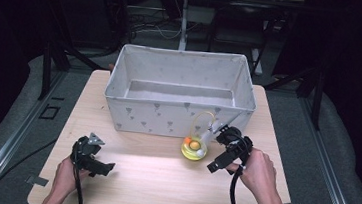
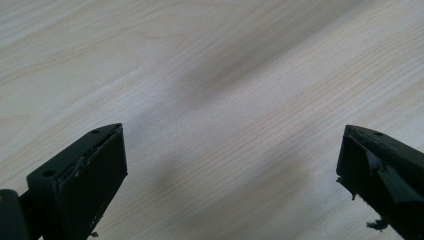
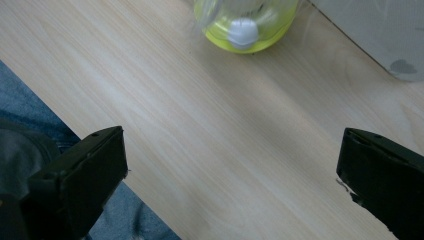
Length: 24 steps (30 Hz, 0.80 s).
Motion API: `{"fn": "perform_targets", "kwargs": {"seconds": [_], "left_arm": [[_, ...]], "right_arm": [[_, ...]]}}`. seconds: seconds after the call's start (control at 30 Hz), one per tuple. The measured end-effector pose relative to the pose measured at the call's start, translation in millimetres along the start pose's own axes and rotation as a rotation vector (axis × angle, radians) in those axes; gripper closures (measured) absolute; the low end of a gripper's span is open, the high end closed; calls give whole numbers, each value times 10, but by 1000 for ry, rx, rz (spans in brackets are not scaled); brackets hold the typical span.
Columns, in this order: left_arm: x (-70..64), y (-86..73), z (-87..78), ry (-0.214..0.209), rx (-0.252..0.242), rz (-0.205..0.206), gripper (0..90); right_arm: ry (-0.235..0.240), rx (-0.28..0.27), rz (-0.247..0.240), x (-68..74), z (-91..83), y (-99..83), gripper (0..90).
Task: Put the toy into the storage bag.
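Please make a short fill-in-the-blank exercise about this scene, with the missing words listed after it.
1. The fabric bin on the table is ____ inside.
2. The yellow toy stands in ____ of the bin, on the table.
3. The jaws of the left gripper are ____.
4. The gripper nearer the toy is the ____ one.

Missing words: empty; front; open; right

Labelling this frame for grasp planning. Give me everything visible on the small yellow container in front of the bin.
The small yellow container looks like clear plastic with a yellow-green base and a thin arched loop handle standing above it. An orange ball and a white ball sit inside. It stands upright on the wooden table, just in front of the grey fabric bin; contact with the bin cannot be told. The right gripper is close on its right, jaws open, not gripping it.
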State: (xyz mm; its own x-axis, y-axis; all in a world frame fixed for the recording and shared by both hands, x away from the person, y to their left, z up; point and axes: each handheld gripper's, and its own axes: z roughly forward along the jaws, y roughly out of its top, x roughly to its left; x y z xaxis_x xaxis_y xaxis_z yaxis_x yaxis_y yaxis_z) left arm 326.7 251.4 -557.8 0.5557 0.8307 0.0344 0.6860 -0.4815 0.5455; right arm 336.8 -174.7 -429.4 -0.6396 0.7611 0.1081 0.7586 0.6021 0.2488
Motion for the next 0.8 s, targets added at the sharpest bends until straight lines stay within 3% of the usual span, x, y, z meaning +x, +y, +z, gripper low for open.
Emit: {"fn": "perform_targets", "kwargs": {"seconds": [0.8], "left_arm": [[1,-6,15,-25,12,7,0]], "right_arm": [[-1,-2,-58,72,-326,568,0]]}}
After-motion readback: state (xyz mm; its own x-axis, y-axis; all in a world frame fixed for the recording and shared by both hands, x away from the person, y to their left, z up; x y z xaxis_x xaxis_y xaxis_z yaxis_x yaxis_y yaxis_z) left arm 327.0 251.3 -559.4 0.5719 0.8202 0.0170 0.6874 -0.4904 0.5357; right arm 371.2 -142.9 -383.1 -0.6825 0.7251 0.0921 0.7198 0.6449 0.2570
